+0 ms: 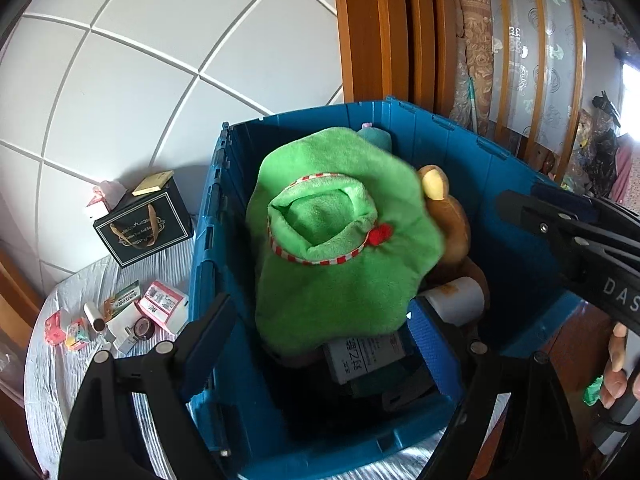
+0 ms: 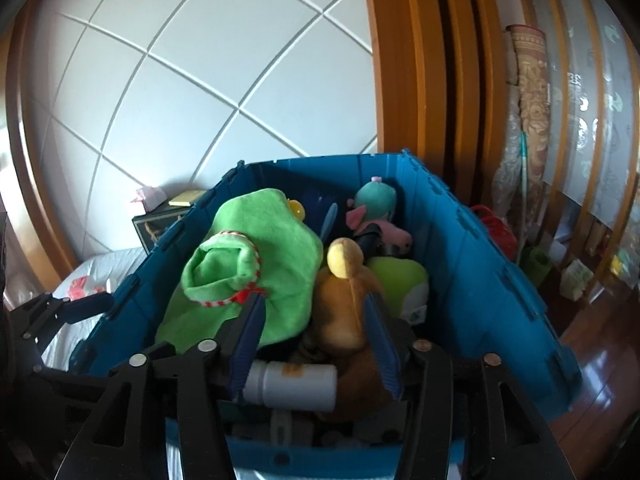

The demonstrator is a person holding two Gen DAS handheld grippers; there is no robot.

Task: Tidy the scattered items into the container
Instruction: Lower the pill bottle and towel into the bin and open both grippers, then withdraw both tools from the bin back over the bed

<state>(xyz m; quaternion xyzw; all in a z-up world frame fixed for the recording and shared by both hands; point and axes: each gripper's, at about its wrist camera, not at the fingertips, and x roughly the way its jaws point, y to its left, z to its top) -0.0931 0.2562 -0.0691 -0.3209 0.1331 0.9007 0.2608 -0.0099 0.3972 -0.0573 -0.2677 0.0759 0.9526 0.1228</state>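
Note:
A blue crate (image 1: 500, 184) (image 2: 472, 248) stands on the table, filled with toys. A green plush piece (image 1: 340, 240) (image 2: 248, 264) with red-striped trim lies on top. Beside it are a brown plush toy (image 1: 448, 216) (image 2: 344, 304) and a white bottle (image 1: 456, 300) (image 2: 296, 384). At the far end lies a teal and pink plush (image 2: 376, 204). My left gripper (image 1: 320, 308) (image 2: 80, 306) hangs wide open over the crate's near left side, empty. My right gripper (image 2: 314, 300) (image 1: 516, 200) stands open above the brown toy and bottle, its pads clear of them.
Left of the crate, small boxes and a tape roll (image 1: 144, 326) lie scattered on the white tablecloth (image 1: 60, 380). A black gift bag (image 1: 144, 224) stands behind them. A person's hand (image 1: 616, 368) holds the right gripper. A wooden door frame (image 2: 404, 80) and a rolled rug (image 2: 528, 92) stand behind.

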